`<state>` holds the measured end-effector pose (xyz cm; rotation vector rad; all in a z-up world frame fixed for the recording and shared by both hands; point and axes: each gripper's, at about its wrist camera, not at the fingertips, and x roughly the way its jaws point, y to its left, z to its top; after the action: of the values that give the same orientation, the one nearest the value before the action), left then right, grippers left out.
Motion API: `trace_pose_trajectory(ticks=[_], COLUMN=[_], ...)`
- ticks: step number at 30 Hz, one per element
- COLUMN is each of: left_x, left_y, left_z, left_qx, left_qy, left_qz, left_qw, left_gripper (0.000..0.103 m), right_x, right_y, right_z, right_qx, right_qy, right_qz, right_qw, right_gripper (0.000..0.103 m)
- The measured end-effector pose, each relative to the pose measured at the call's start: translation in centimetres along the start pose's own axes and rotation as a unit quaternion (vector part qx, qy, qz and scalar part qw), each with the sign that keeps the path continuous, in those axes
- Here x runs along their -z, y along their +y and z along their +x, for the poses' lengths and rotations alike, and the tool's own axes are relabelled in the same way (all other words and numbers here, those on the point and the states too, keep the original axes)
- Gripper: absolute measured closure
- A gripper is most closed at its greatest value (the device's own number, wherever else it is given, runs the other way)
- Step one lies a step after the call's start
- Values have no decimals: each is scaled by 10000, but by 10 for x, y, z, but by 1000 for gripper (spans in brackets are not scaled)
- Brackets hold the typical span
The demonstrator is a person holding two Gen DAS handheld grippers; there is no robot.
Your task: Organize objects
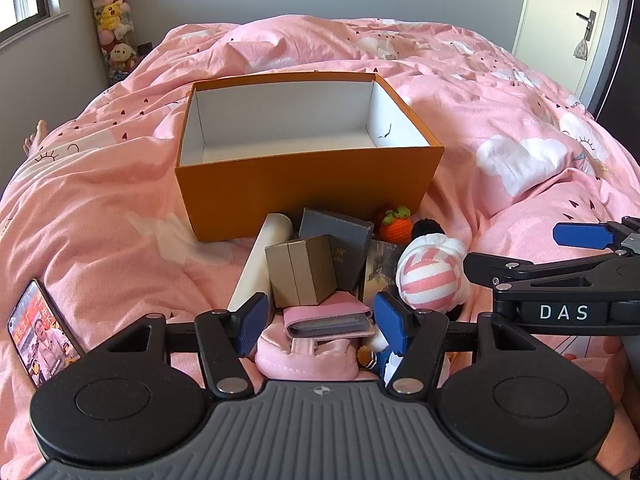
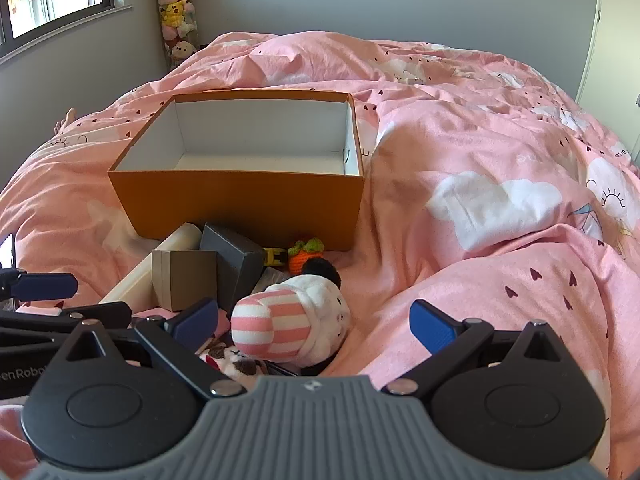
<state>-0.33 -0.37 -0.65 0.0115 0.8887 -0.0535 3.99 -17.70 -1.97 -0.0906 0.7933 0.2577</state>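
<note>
Left claw: the left claw (image 1: 320, 322) hangs tilted down over the near end of the pile, jaws partly spread and released; the pink wallet (image 1: 329, 318) lies between the blue pads, but neither pad looks to press on it.
Right claw: the right claw (image 2: 316, 326) is spread as wide as it goes and holds nothing; the striped plush (image 2: 280, 330) sits just inside its left pad, with bare duvet under the right one.
Under the wallet: a pink padded thing (image 1: 306, 362) that the wallet rests on; I cannot tell what it is.
Pile: a tan carton (image 1: 301, 270) stands upright just beyond the wallet, a grey box (image 1: 340, 242) leans behind it, a white tube (image 1: 262, 258) lies slanted along their left, and a crocheted carrot (image 1: 394, 226) sits near the orange box's corner.
Box: the orange box (image 1: 304, 196) stands open and empty on the bed (image 1: 500, 120), just behind the pile and touching none of it that I can see.
Aside: a phone (image 1: 40, 334) with a lit screen lies on the bed well left of the pile.
Step in hand: by my reckoning the very first pick, since nothing is in the box yet, and the left claw is lined up on the wallet.
Next move: I'd say it calls for closing on the wallet's long edges, lifting clear of the tan carton so it does not topple, then carrying over the box's near wall before letting go.
Watch for: the wallet lies on soft padding, so it may sink or slide as the pads close.
</note>
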Motion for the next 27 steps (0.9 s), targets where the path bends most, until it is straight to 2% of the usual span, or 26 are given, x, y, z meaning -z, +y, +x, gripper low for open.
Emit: trace_pose_trajectory(ticks=[9,16,23,26,27], left_x=[2,-1,-6,-10,-12], left_y=[0,14,32,40,42], left_z=[1,5,15,22,25], left_qx=[-34,87,149,228,257], left_qy=[13,149,400,529,571], left_qz=[55,-35,-171,-222,-238], left_qw=[10000,9998,9989,9981,9978], left_gripper=[31,32,51,57,58], right_x=[-1,-3,-11,-19,-22], right_y=[2,1,3,6,7], right_z=[-1,3,12,19,22], right_qx=[-10,-56,-204,-280,-334], right_qy=[58,139,242,268,297], right_qz=[-30,-44,-177,-330,-372], right_qw=[10000,9999,9993,9987,9983], right_gripper=[1,1,2,5,9])
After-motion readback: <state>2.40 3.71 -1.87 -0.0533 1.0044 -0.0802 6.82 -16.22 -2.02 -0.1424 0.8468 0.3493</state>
